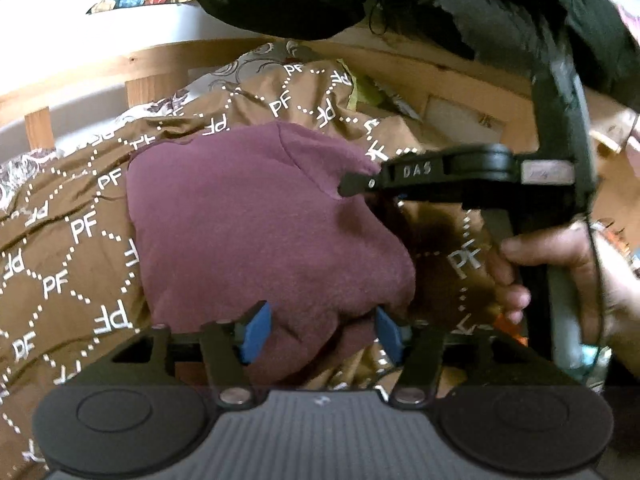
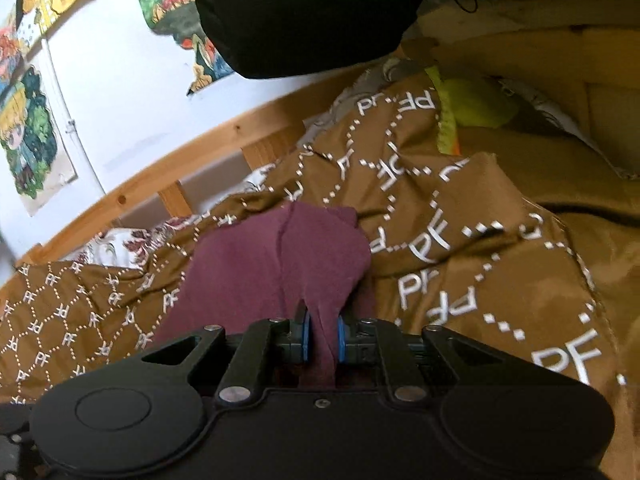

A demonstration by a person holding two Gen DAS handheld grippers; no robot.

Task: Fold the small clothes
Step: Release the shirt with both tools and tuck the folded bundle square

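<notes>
A maroon garment (image 1: 248,220) lies bunched on a brown bedspread (image 1: 60,248) printed with white "PF" letters. My left gripper (image 1: 322,332) stands open at its near edge. The cloth sits between the blue pads (image 1: 256,330) without being pinched. From the right, my right gripper (image 1: 352,186) reaches in with a hand (image 1: 552,264) on its handle, its tip at the garment's far right edge. In the right wrist view that gripper (image 2: 323,340) is shut on a raised fold of the maroon garment (image 2: 272,264), which runs up between its pads.
A wooden bed rail (image 2: 160,184) borders the bedspread (image 2: 460,240) at the back, with a white wall and colourful posters (image 2: 28,140) behind it. A black bulky thing (image 2: 304,12) hangs over the top. A yellow-green cloth (image 2: 472,100) lies at the far right.
</notes>
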